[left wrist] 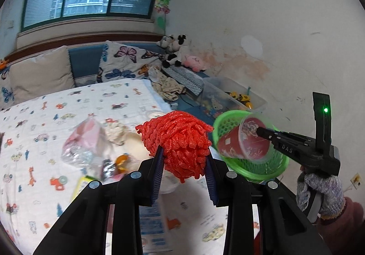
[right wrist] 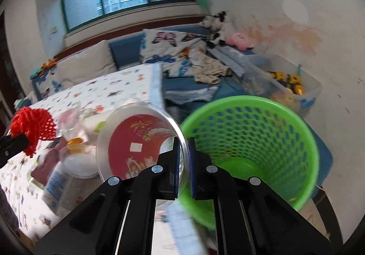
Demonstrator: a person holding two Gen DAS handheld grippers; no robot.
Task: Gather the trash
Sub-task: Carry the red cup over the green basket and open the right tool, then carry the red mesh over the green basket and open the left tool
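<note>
My right gripper (right wrist: pixel 184 141) pinches the red cup's (right wrist: pixel 136 141) rim, cup tipped sideways, mouth facing me, beside the green basket (right wrist: pixel 251 131). My left gripper (left wrist: pixel 184 154) is clamped on red foam netting (left wrist: pixel 180 138)

"DAS" — white letters on right gripper (left wrist: pixel 259 131) body

Home bedroom: pillows (left wrist: pixel 40 72), plush toys (left wrist: pixel 175 49).
</note>
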